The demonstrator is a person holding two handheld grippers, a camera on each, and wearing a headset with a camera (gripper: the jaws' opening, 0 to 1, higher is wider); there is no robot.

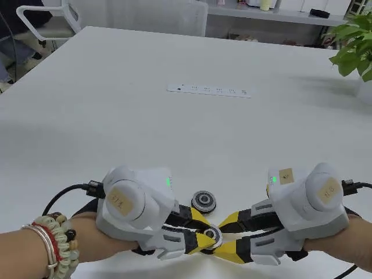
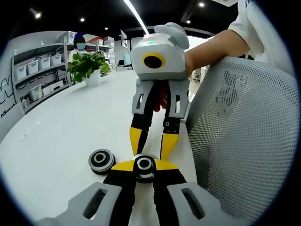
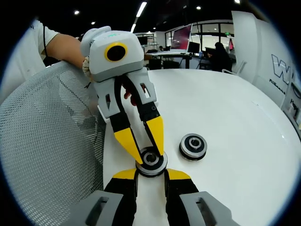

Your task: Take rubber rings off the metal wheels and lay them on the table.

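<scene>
A metal wheel (image 1: 211,235) with a dark rubber ring lies at the near table edge, and both grippers meet on it. My left gripper (image 1: 203,231) comes in from the left and is shut on the wheel (image 2: 144,165), its yellow tips on either side. From the right, my right gripper (image 1: 224,235) pinches the same wheel (image 3: 151,161) at its rim. In the left gripper view the right gripper (image 2: 151,145) reaches down from above. In the right gripper view the left gripper (image 3: 146,148) does the same. A second ringed wheel (image 1: 204,201) (image 2: 102,160) (image 3: 193,146) lies flat just beyond, untouched.
A white power strip (image 1: 209,90) lies mid-table. A potted plant (image 1: 354,46) stands at the far right edge. A grey mesh chair back (image 2: 235,132) (image 3: 47,155) is close behind the grippers. The white table (image 1: 116,116) stretches wide beyond the wheels.
</scene>
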